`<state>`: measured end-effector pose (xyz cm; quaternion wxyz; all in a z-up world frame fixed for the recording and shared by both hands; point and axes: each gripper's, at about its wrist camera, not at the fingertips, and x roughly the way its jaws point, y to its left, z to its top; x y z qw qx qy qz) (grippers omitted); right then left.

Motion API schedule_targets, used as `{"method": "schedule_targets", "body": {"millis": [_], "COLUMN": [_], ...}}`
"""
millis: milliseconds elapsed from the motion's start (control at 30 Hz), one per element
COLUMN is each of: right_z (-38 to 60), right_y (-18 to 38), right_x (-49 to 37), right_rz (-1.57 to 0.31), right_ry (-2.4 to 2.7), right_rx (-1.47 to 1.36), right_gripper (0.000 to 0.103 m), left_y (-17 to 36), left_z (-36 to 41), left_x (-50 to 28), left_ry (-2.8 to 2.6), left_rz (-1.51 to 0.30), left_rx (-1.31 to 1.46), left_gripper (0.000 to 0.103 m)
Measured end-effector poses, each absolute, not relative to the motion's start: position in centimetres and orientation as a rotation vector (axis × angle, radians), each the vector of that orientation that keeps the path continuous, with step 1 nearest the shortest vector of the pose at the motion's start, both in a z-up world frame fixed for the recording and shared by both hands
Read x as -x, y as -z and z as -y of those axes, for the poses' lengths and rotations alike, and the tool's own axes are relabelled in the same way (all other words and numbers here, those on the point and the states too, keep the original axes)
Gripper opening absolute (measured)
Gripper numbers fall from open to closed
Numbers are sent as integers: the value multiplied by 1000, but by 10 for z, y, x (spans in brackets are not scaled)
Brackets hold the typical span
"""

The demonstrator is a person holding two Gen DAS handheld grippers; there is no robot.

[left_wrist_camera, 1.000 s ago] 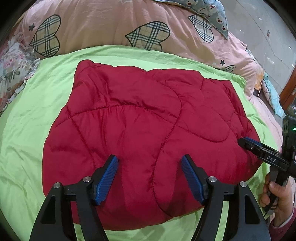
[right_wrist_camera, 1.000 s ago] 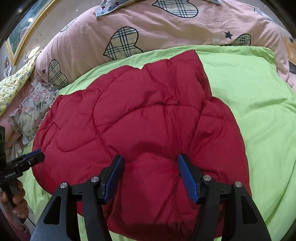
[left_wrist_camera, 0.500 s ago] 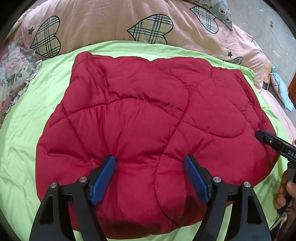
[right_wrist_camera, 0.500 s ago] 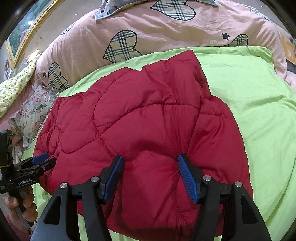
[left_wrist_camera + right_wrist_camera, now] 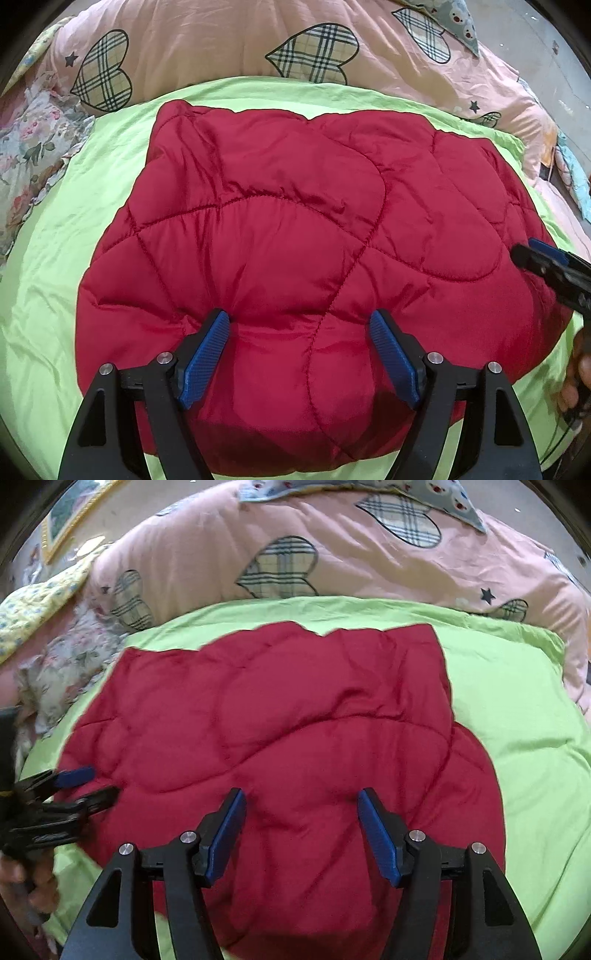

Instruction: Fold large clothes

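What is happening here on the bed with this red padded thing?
A person holds a gripper in each hand and is folding a red quilted jacket that lies on a green sheet on the bed. The left gripper and the right gripper are both open and sit over the near edge of the jacket, side by side. Neither one has pinched the fabric. A pink quilt with checked hearts lies behind.
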<state>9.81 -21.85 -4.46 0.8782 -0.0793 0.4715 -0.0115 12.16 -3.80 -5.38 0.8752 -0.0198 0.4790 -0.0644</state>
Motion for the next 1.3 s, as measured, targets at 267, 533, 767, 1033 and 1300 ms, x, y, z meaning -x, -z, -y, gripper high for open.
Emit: {"method": "schedule_targets", "body": {"millis": [267,533,767,1033,1300], "right_z": [258,271,276,279,267], "right_y": [53,47,45,39,29], "right_x": [-99,-99,-97,-90,-84], "right_rz": [-920,-862,-854,-838,-836], "right_ry": [16,4,28,108,150], "right_rx": [39,23,12,-4,37], "right_gripper": [63,63,63,66,66], "left_y": [27,45,54,56,48], "left_z": [30,31,32,21,18], "left_x": [-137,-159,-160,-154,-139], "left_ry": [-34,-129,-120,-56,-25], "left_rz": [-975,-1023,-1013,-1044,-996], "left_rx": [44,78,47,71,52], "left_gripper": [78,80,83,94,94]}}
